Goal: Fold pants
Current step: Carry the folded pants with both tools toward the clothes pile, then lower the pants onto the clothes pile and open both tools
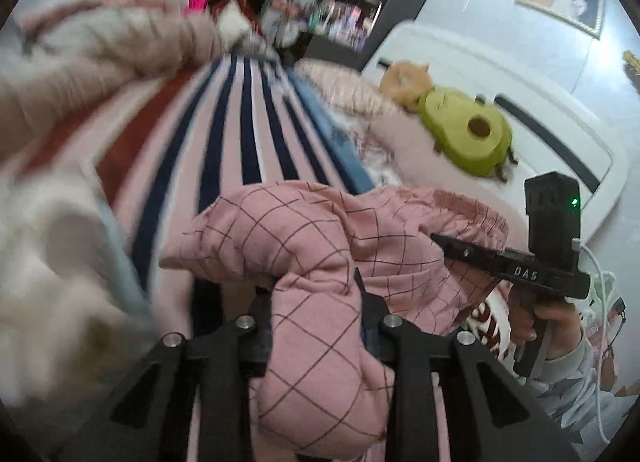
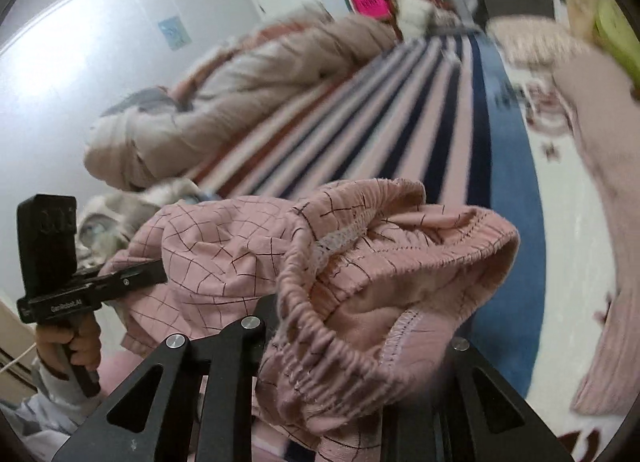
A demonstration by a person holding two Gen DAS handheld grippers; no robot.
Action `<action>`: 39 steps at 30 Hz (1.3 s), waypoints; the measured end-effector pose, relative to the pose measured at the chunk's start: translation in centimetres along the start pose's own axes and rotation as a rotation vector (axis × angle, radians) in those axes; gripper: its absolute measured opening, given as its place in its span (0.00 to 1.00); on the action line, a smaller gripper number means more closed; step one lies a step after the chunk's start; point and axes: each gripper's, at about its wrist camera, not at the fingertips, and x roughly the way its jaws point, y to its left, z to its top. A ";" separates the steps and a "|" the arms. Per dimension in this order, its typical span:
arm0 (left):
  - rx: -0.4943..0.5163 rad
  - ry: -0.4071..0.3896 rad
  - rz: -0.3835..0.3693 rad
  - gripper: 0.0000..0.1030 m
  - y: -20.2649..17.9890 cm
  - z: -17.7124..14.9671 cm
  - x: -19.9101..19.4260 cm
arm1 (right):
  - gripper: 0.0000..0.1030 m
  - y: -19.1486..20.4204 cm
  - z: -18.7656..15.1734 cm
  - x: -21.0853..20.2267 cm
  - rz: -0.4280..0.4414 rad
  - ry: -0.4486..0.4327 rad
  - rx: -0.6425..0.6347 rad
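Nearest me, my left gripper (image 1: 316, 302) is clamped on a bunched fold of the pink checked pants (image 1: 320, 246), so the cloth drapes back over its fingers. My right gripper (image 2: 340, 326) pinches the gathered elastic waistband (image 2: 320, 346); I judge I hold two points to spread the garment flat. The pants hang in a crumpled heap between both tools, above the near edge of the striped bedspread (image 1: 240, 121). Farther along the bed, a rumpled duvet (image 2: 240, 81) lies at one side, and an avocado plush (image 1: 468, 133) at the headboard end.
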 end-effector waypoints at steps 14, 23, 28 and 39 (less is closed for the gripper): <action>0.005 -0.246 0.336 0.22 10.7 4.6 -17.6 | 0.16 18.5 10.4 7.4 0.237 -0.068 -0.218; -0.125 -0.156 0.445 0.22 20.3 -0.6 -18.7 | 0.16 25.4 9.2 17.6 0.335 0.095 -0.293; -0.151 -0.159 0.402 0.22 22.0 -2.2 -17.8 | 0.17 25.1 7.0 20.5 0.298 0.176 -0.299; -0.120 -0.146 0.446 0.25 20.7 -2.4 -17.9 | 0.20 24.3 6.0 19.8 0.270 0.190 -0.291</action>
